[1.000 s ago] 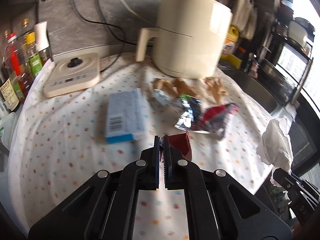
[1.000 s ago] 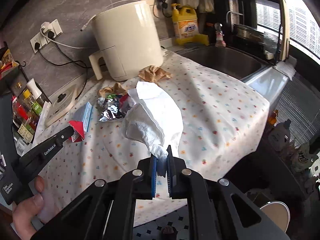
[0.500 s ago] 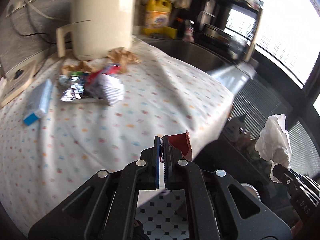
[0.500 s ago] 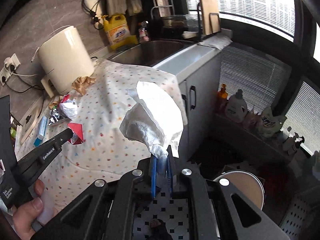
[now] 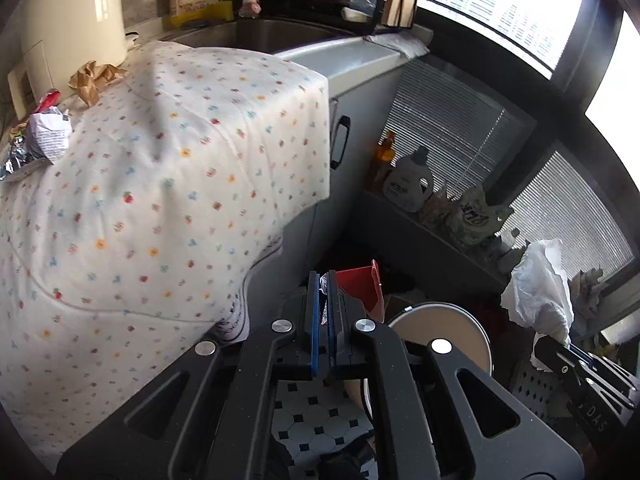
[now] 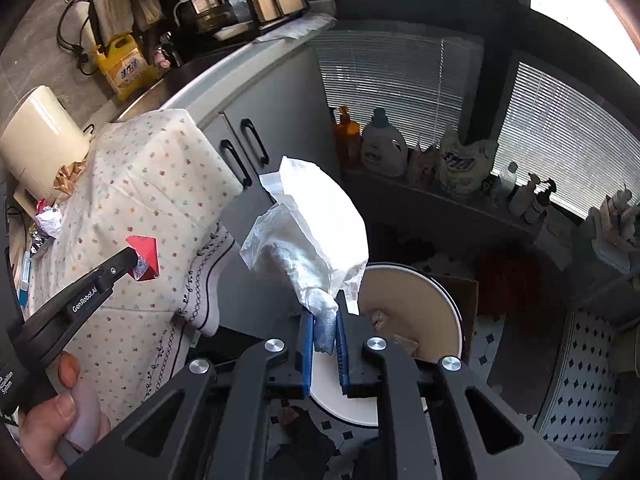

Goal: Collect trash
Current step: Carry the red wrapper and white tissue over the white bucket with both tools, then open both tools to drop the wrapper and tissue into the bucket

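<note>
Beside the kitchen surface [image 5: 168, 184], out over the tiled floor [image 5: 316, 412], you hold both grippers above a round bin [image 6: 436, 312] with a pale, cream-coloured inside.

Your right gripper [image 6: 323, 340] has its jaws closed on the twisted tail of a crumpled white tissue [image 6: 308, 232]. The rest of the tissue billows up above the jaws, soft, wrinkled and clearly very light. It hangs directly in front of the bin's opening. It will likely drift rather than drop straight, so let it go low over the rim.

Your left gripper [image 5: 323, 280] has its jaws closed on a small red wrapper [image 5: 360, 284], folded into a stiff, pointed, glossy shape and pinched at one edge. It looks thin and slick, so a grip at the crease is safest. It sits near the bin's edge, not yet clearly over the opening.

More trash remains on the surface, which is covered by a white cloth dotted with small coloured flowers: a crinkled silver foil packet [image 5: 16, 160], a white printed wrapper [image 5: 50, 136] and a wad of brown paper [image 5: 92, 80], all light and crushable. They lie beside a tall cream appliance [image 5: 72, 12]. Take foil and paper by a raised fold, since flat edges will slide on the cloth.
</note>
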### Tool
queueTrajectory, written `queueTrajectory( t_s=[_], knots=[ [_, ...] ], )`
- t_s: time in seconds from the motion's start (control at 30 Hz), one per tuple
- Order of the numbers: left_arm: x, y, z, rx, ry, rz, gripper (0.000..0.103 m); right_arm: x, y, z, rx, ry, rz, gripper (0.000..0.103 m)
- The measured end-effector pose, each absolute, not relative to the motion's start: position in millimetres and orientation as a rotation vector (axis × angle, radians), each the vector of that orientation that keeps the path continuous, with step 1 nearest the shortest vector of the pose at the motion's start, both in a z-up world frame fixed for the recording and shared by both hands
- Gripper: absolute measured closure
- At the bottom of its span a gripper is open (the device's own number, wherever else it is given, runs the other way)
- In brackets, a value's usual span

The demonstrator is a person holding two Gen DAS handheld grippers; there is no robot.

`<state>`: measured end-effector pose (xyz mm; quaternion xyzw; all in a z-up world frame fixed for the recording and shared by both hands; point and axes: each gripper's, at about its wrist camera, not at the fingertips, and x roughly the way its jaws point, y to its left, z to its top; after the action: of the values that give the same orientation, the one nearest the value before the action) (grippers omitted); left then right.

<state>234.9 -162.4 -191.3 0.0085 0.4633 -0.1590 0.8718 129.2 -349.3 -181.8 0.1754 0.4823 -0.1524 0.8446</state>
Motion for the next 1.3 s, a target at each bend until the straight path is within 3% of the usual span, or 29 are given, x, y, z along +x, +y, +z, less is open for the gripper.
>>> queueTrajectory(
  t_s=[0.47, 0.5, 0.57, 0.6, 1.03, 1.13, 1.3],
  knots=[
    [211.9, -231.2, -257.9, 0.105, 1.085, -0.394, 0.099, 89.6, -400.6, -263.0, 0.454, 1.148, -0.35, 0.09],
    [211.3, -232.5, -259.6, 0.103, 1.087, -0.391, 0.099, 88.8, -402.9, -270.3, 0.471, 1.163, -0.337, 0.088],
    [209.8, -233.8, -263.6, 0.105, 1.096, -0.387, 0.099, 85.2, -406.3, -278.2, 0.494, 1.167, -0.323, 0.058],
    [209.0, -235.5, -265.5, 0.109, 1.1, -0.387, 0.099, 83.3, -408.3, -279.7, 0.494, 1.162, -0.33, 0.055],
    [188.6, -278.8, -273.0, 0.142, 1.135, -0.494, 0.099, 48.1, -449.6, -269.9, 0.533, 1.145, -0.443, 0.055],
    [184.7, -290.0, -275.5, 0.127, 1.161, -0.538, 0.095, 41.3, -458.3, -262.8, 0.539, 1.132, -0.465, 0.055],
    [186.5, -292.7, -268.6, 0.103, 1.161, -0.548, 0.074, 34.9, -465.2, -252.7, 0.543, 1.112, -0.475, 0.052]
  ],
)
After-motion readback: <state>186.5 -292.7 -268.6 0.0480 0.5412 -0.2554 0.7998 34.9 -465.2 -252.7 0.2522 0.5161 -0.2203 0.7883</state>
